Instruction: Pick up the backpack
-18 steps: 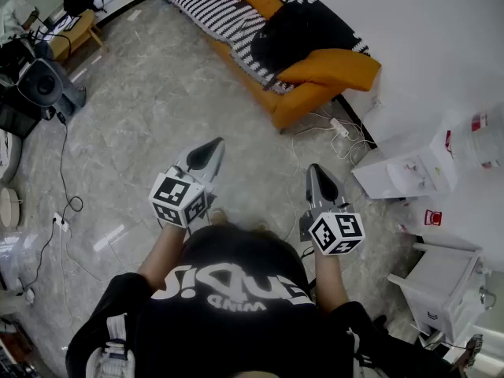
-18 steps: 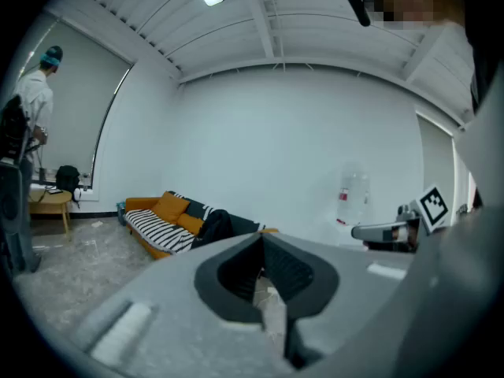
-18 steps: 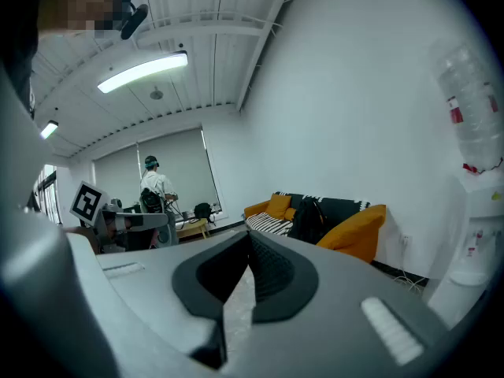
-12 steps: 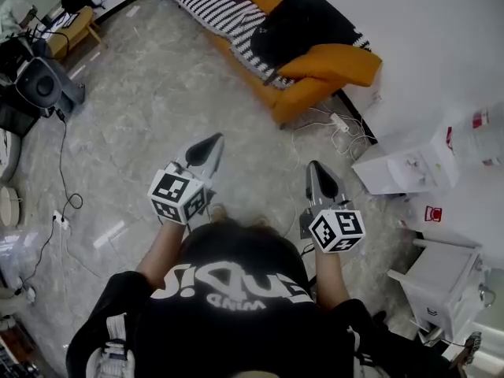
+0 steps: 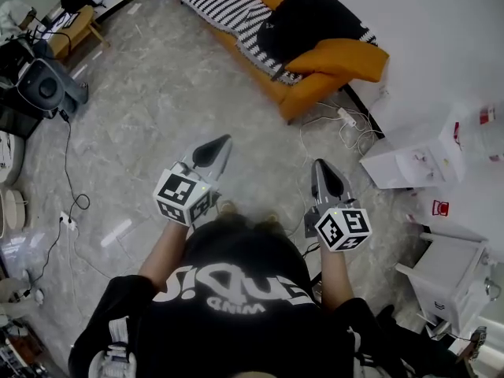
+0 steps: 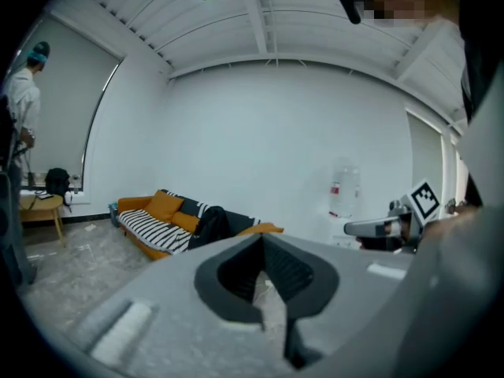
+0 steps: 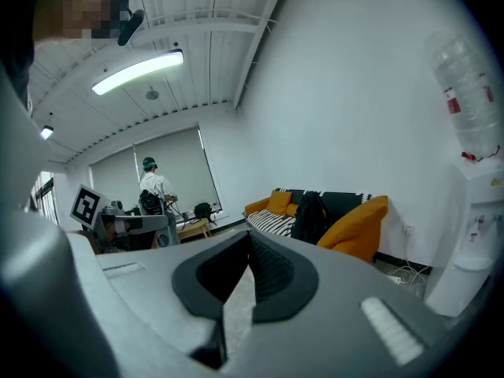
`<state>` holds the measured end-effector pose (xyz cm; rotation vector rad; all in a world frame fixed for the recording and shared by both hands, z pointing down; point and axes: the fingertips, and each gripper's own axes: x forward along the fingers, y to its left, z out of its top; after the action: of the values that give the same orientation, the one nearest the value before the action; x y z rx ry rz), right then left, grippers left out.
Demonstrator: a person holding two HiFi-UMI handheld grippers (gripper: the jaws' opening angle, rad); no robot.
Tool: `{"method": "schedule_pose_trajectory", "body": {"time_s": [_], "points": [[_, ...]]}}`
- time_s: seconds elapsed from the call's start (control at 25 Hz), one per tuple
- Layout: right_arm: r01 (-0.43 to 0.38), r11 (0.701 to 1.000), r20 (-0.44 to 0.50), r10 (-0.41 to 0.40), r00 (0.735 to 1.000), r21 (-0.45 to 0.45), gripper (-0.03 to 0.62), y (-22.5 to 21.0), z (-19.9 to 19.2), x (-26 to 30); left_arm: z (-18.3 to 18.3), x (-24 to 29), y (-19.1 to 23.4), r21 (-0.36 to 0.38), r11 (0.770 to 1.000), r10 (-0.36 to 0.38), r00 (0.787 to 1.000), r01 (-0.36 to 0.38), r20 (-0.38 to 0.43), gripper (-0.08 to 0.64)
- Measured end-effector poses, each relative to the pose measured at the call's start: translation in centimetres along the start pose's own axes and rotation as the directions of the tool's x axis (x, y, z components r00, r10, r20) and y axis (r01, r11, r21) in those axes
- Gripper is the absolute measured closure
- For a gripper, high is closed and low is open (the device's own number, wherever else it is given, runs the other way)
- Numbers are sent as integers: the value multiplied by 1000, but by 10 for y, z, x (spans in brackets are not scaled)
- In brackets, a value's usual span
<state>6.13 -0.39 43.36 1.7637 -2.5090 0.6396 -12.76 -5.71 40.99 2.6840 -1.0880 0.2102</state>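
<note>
In the head view the task is only beginning: the backpack (image 5: 303, 22) is lying untouched on the orange sofa (image 5: 268, 87), well apart from the person, who is standing on the marble floor (image 5: 150, 109) and holding the left gripper (image 5: 218, 146) and the right gripper (image 5: 324, 172) out in front, both empty. Against the earlier head frames, the sofa and backpack are sitting slightly higher and further right, while the grippers are keeping nearly the same pose. In the left gripper view the left gripper's (image 6: 262, 241) jaws are pressing together on nothing, and the backpack (image 6: 209, 225) is showing far off on the sofa. In the right gripper view the right gripper's (image 7: 250, 236) jaws are likewise meeting at their tips, empty, with the backpack (image 7: 311, 215) distant; the approach, grasp and lift are all remaining.
</note>
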Motion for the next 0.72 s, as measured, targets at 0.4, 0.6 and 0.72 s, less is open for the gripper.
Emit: {"method": "schedule_pose_trajectory", "body": {"time_s": [0.4,0.6,0.72], "points": [[31,999,4,-31,1000,-42,589,24,10,-13,-4,-12,-4,-27,996,-88,996,87,-33,558],[56,998,27,-55,998,-10,591,21,17,-23,-8,-6,-3,-32,997,-73,996,72,-54,557],[67,998,22,-67,997,-8,591,17,20,-25,-11,-5,-6,-29,997,-78,994,76,-76,557]]}}
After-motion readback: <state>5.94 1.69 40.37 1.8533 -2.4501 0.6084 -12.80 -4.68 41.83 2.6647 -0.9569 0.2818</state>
